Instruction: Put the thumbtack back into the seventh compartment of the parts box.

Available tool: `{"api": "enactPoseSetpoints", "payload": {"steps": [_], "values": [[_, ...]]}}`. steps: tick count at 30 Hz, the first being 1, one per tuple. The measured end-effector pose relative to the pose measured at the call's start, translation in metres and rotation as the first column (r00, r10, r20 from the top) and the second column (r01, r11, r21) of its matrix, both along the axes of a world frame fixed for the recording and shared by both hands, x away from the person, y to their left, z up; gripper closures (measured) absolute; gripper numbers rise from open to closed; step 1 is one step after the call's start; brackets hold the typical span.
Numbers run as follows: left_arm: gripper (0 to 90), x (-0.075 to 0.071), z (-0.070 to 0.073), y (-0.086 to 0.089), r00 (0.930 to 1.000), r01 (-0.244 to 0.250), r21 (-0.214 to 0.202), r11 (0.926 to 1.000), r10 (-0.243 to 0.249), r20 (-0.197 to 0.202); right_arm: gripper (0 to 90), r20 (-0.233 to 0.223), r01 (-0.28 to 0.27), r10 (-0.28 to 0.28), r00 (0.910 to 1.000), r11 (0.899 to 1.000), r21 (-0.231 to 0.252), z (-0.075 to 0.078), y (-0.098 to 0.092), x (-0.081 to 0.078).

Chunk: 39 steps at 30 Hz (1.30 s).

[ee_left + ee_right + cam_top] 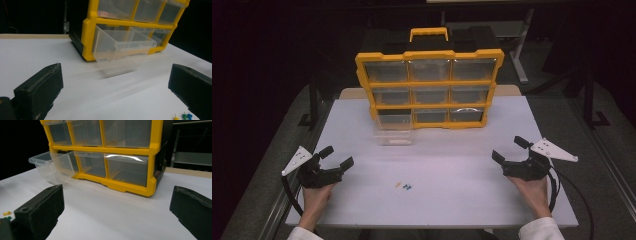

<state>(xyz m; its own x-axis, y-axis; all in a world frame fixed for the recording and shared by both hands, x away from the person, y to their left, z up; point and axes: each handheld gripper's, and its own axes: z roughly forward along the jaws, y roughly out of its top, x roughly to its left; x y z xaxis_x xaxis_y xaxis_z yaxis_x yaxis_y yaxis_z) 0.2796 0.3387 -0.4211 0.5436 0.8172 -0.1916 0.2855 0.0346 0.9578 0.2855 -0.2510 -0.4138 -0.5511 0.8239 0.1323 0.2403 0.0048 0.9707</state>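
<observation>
A yellow-framed organizer (430, 85) with clear drawers stands upright at the back of the white table (462, 200). Its bottom-left drawer (394, 134) is pulled out and tips down onto the table; it also shows as the clear drawer (120, 50) and the drawer (51, 166). Three small push pins (403, 186), yellow, green and blue, lie near the table's front middle, seen again as pins (183, 116) and pins (7, 215). My left gripper (337, 157) rests open at the front left. My right gripper (508, 149) rests open at the front right. Nothing sits between either pair of jaws.
A yellow carry handle (428, 33) tops the organizer. Beyond the table lie dark floor and a grey metal stand (518, 55). A cable (569, 187) loops off the right gripper past the table's right edge.
</observation>
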Motion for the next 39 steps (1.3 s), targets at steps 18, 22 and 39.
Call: {"api": "enactPoseSetpoints", "payload": {"steps": [18,22,39], "values": [[0.0,0.004,0.009,-0.011,0.9986,0.041,0.077,0.9962,-0.038,-0.038,0.0,-0.004,-0.012,0.011,0.9999,0.997,-0.079,-0.004,0.006,-0.001],[0.0,0.006,0.011,-0.019,0.9963,0.075,0.108,0.9913,-0.07,-0.049,0.0,-0.021,-0.035,0.033,0.9992,0.995,-0.089,-0.005,0.008,0.0],[0.0,0.018,0.019,-0.051,0.9796,0.188,0.188,0.964,-0.17,-0.107,0.0,-0.017,-0.032,0.03,0.9994,0.994,-0.105,-0.006,0.01,-0.001]]}}
